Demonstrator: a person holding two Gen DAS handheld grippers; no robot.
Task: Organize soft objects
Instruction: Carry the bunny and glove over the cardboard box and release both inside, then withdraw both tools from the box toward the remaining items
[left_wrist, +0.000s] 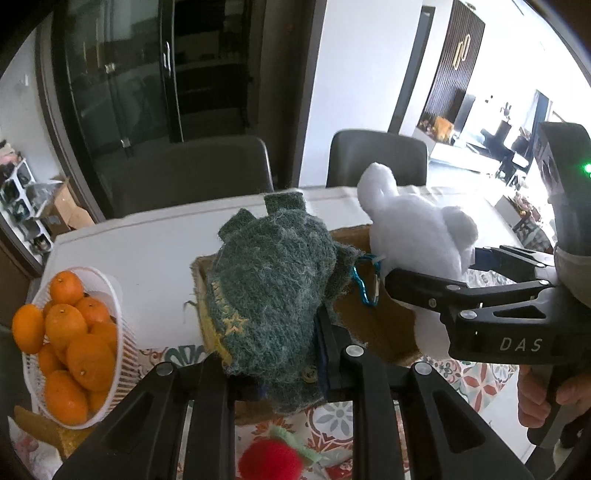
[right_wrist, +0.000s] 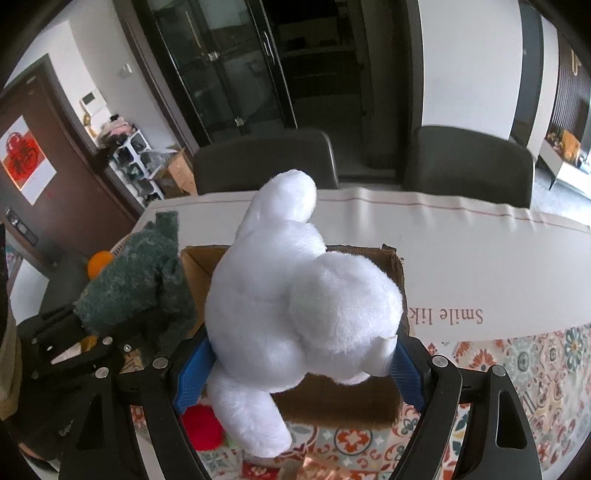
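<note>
left tongs (left_wrist: 291, 354) clamped tight on green knit glove (left_wrist: 273, 288), frame centre, above cardboard box (left_wrist: 369, 325) | right tongs (right_wrist: 295, 363) spread wide, gripping white plush toy (right_wrist: 295, 295) over the box, mid-frame | orange basket (left_wrist: 114, 314) lower left on tabletop (left_wrist: 155, 251)

a white table (left_wrist: 155, 240) carries an open brown cardboard box (right_wrist: 391, 266), a white slatted basket (left_wrist: 118, 332) of oranges, a red woolly ball (left_wrist: 269, 461) and a patterned floral cloth (right_wrist: 535, 362).
</note>
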